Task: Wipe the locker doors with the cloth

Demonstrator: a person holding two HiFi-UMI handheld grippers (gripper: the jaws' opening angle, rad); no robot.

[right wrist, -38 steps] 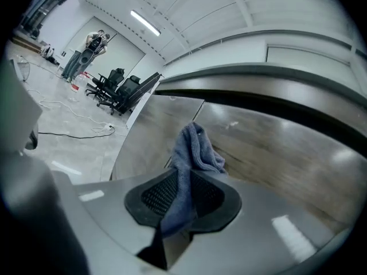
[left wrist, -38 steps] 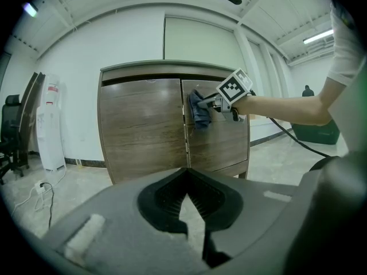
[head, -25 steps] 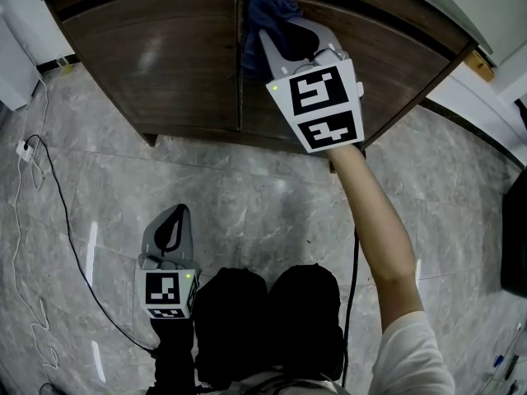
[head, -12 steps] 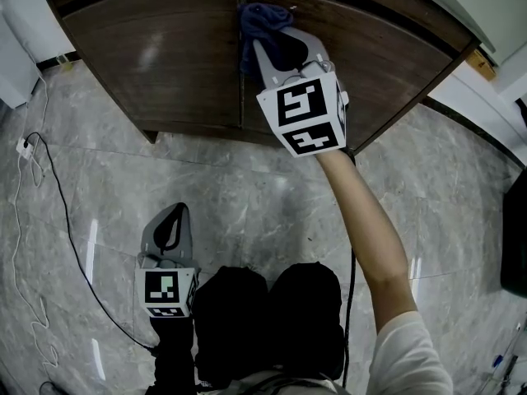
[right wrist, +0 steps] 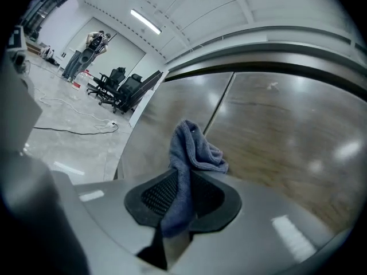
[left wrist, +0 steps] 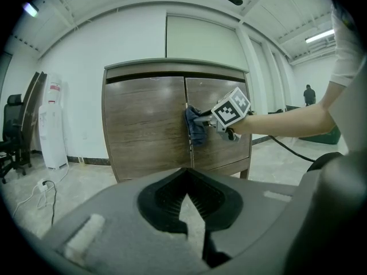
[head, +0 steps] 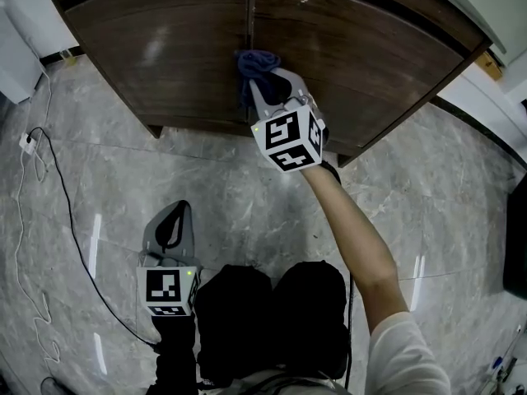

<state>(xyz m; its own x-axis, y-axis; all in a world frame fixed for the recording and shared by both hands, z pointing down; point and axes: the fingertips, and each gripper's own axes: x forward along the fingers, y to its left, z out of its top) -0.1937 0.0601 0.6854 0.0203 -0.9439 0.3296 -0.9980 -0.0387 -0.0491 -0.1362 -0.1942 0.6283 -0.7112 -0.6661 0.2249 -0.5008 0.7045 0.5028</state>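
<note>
A blue-grey cloth (right wrist: 192, 148) is pinched between the jaws of the right gripper (right wrist: 179, 196). Its bunched bulk is carried just ahead of the jaw tips, and a limp tail is left hanging back between the pads. The wad is held against the dark wooden locker doors (head: 165, 48), at the seam where the two leaves meet. The left gripper (head: 174, 210) is kept low over the marble floor (head: 247, 179), well apart from the doors. Its jaws are brought together at the tips, with nothing between them.

The cloth is judged to be light, soft and slack, with a fuzzy pile that should be gripped readily and cannot be damaged by pressure. Drag against the wood is reckoned the likeliest way for it to be worked loose. A hold across several gathered folds near the middle is therefore thought best, so that a padded lump is left beyond the tips and the hard jaws are kept off the door.
</note>
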